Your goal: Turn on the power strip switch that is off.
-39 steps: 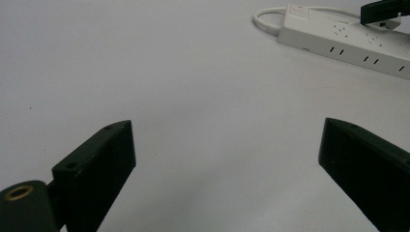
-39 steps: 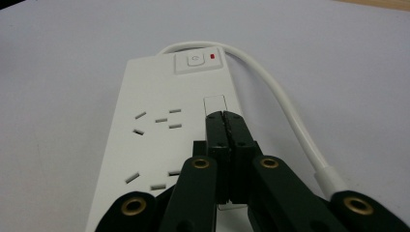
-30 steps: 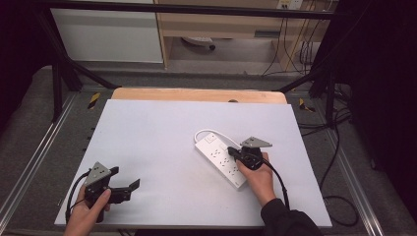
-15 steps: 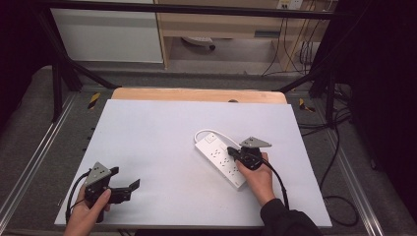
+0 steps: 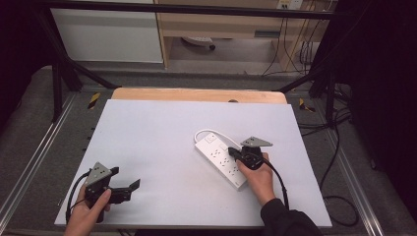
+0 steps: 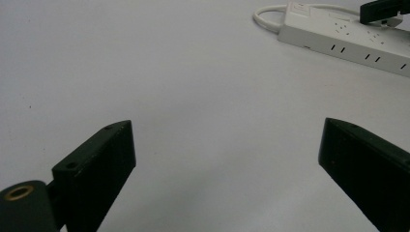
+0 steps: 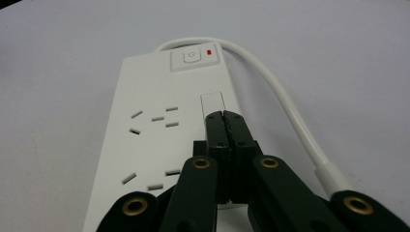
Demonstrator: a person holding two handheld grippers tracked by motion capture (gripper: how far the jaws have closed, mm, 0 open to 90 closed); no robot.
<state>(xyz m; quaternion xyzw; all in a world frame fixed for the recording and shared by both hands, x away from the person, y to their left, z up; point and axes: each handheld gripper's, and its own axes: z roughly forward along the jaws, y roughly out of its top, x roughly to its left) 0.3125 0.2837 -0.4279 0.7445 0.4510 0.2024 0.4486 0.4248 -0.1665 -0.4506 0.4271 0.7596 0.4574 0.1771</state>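
nearby, white cord (image 7: 285,116) beside power strip (image 7: 159,140)

A white power strip (image 7: 159,145) of smooth plastic with a faint sheen is seen, and its cable (image 7: 285,116) is sheathed in the same glossy white. The table top (image 5: 162,142) is covered by a matt, pale sheet, smooth and unmarked; bare wood (image 5: 196,95) is shown along its edge at 12 o'clock. The right gripper (image 7: 226,121) and the left gripper (image 6: 227,159) are made of matt black plastic, fitted with brass-coloured metal rivets.
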